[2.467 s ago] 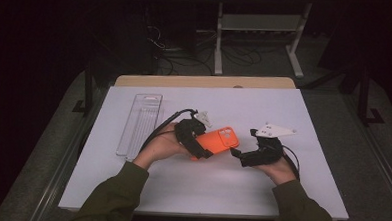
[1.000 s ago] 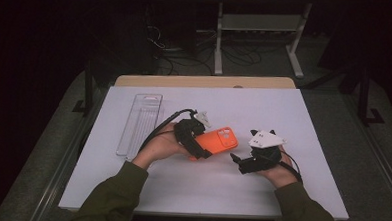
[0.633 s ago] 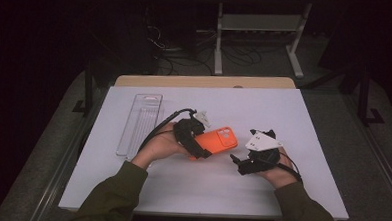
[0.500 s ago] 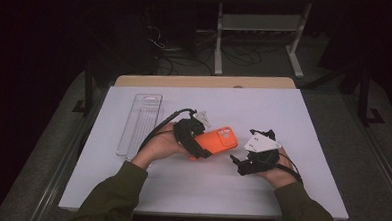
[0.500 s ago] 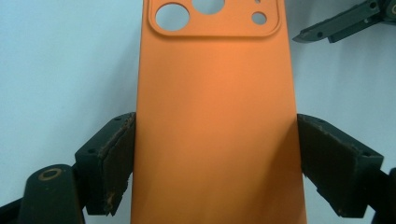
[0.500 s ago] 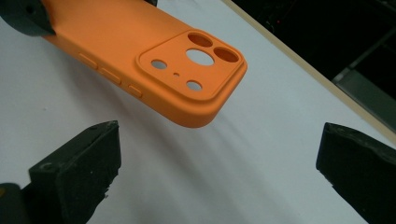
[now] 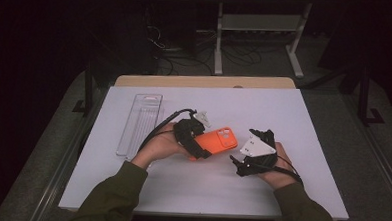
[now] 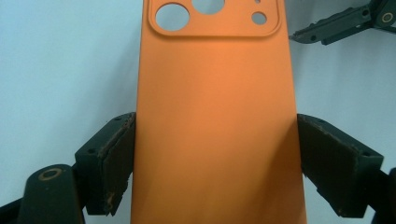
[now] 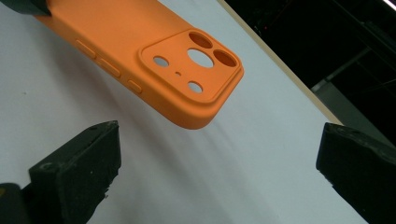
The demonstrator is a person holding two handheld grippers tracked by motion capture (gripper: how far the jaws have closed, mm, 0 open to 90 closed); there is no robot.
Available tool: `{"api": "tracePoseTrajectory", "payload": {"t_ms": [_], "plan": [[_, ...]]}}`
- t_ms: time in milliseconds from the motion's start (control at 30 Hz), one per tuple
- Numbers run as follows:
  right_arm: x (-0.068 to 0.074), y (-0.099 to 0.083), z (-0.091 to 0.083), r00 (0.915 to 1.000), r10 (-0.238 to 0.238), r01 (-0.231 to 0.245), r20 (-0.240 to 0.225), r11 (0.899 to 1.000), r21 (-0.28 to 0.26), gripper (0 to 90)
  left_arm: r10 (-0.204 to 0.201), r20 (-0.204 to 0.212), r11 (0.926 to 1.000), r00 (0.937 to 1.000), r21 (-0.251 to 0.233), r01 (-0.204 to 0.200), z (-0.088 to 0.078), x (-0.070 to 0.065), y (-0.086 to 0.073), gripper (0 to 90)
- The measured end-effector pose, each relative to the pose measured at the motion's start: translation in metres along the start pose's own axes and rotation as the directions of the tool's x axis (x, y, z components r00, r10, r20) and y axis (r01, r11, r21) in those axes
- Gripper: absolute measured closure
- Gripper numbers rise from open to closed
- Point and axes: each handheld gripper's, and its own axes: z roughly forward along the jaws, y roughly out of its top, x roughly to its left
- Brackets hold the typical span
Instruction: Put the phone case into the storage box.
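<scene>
Left claw [image 8: 215,154]: pinches the orange phone case [image 8: 215,116] by its long edges, one jaw on each side.
Phone case: held just above the white worktop [image 7: 294,110] near its middle, camera cutouts toward the right claw [image 9: 219,163].
Right claw: spread wide, near the case's camera end, apart from it.
Clear tray [image 7: 139,123]: at worktop's left.

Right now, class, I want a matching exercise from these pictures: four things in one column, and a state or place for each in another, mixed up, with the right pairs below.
Things:
1. phone case
2. left tool
3. right tool
4. clear tray

States or places:
A. open, holding nothing
B. on the white table, far left
C. orange, gripped by its sides
D. shut on the case

Pairs: 1-C, 2-D, 3-A, 4-B
</scene>
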Motion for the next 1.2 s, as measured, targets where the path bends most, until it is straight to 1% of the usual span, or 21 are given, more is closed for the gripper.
{"api": "tracePoseTrajectory", "payload": {"t_ms": [33,133,200,300,467,533,667,733,933,1067,1200], "plan": [[0.000,0.000,0.000,0.9999,-0.013,0.013,0.003,1.000,0.001,0.0,-0.001,0.000,1.0000,1.0000,0.000,0.001,0.000,0.000,0.000,15.9],[0.002,0.000,0.000,0.9994,-0.032,0.032,0.012,0.999,0.012,0.0,-0.001,-0.001,1.0000,1.0000,0.001,0.001,0.000,0.000,0.000,15.9],[0.004,0.001,0.000,0.9981,-0.056,0.056,0.024,0.998,0.013,0.0,-0.001,-0.002,1.0000,1.0000,0.001,0.001,0.000,0.000,0.000,15.9],[0.006,0.001,0.001,0.9937,-0.104,0.103,0.042,0.994,0.019,0.0,-0.001,-0.003,1.0000,1.0000,0.002,0.001,0.000,0.000,0.000,15.9],[0.008,0.002,0.001,0.9882,-0.142,0.140,0.059,0.990,0.027,0.0,-0.008,-0.003,1.0000,1.0000,0.002,0.008,0.000,0.001,-0.001,15.9],[0.009,0.002,0.001,0.9875,-0.144,0.143,0.063,0.989,0.027,0.0,-0.008,-0.004,1.0000,1.0000,0.001,0.008,-0.001,0.001,-0.001,15.9],[0.011,0.003,0.001,0.9813,-0.178,0.176,0.074,0.984,0.037,0.0,-0.019,-0.001,0.9998,0.9998,0.003,0.019,-0.001,0.000,-0.001,15.9],[0.013,0.003,0.001,0.9757,-0.201,0.198,0.088,0.979,0.042,0.0,-0.017,-0.001,0.9999,0.9999,0.004,0.017,-0.001,0.000,-0.001,15.9],[0.018,0.004,0.001,0.9618,-0.253,0.249,0.104,0.967,0.051,0.0,-0.012,-0.004,0.9999,0.9999,0.009,0.012,-0.001,0.000,-0.001,15.9],[0.019,0.005,0.001,0.9563,-0.270,0.266,0.113,0.963,0.052,0.0,-0.010,-0.004,0.9999,0.9999,0.006,0.010,0.000,0.000,-0.001,16.0],[0.021,0.005,0.001,0.9498,-0.286,0.281,0.127,0.958,0.057,0.0,-0.003,-0.004,0.9999,1.0000,0.016,0.003,-0.001,0.000,-0.001,15.9]]}}
